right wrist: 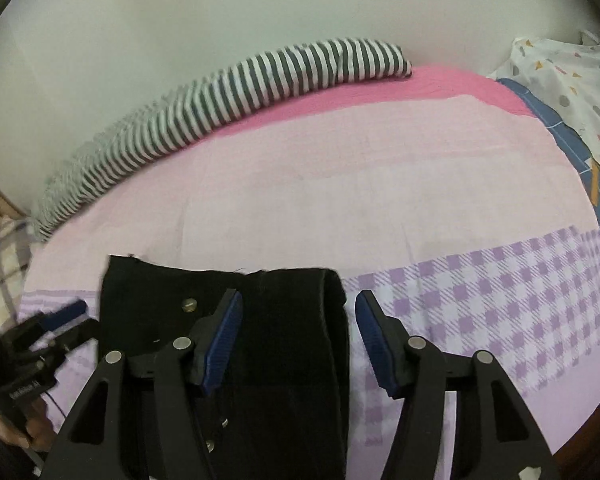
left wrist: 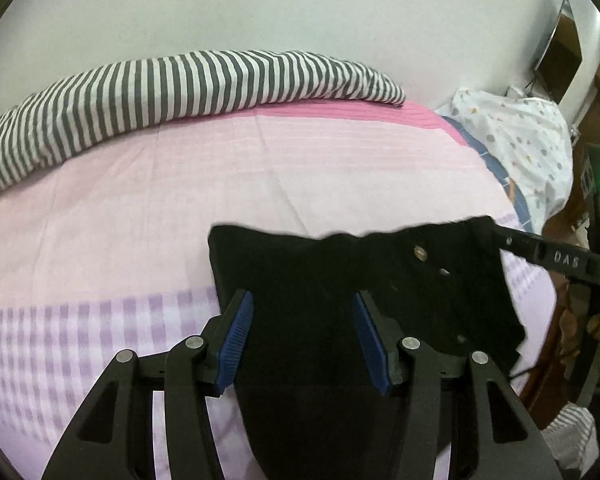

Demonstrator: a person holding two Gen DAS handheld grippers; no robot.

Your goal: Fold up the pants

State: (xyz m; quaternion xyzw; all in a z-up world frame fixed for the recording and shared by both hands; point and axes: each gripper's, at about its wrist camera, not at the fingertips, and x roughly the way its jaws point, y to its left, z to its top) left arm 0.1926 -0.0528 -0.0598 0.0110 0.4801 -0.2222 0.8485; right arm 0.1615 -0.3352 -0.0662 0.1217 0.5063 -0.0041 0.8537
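Black pants (left wrist: 340, 280) lie on the bed, waistband away from me, with a metal button (left wrist: 421, 255) showing. My left gripper (left wrist: 303, 336) is open just above the pants, its blue pads straddling the cloth. In the right wrist view the same pants (right wrist: 284, 340) lie folded lengthwise, button (right wrist: 189, 305) at left. My right gripper (right wrist: 298, 340) is open over the pants' right edge, nothing held. The other gripper shows at each view's side: the right one (left wrist: 556, 260) at the pants' corner, the left one (right wrist: 56, 328) left of the pants.
The bed has a pink sheet (left wrist: 180, 200) with a purple checked band (right wrist: 500, 300). A striped grey-white blanket (left wrist: 160, 88) is rolled along the far wall. A patterned white pillow (left wrist: 520, 140) lies at the right. The bed's edge drops off at the right (left wrist: 540, 380).
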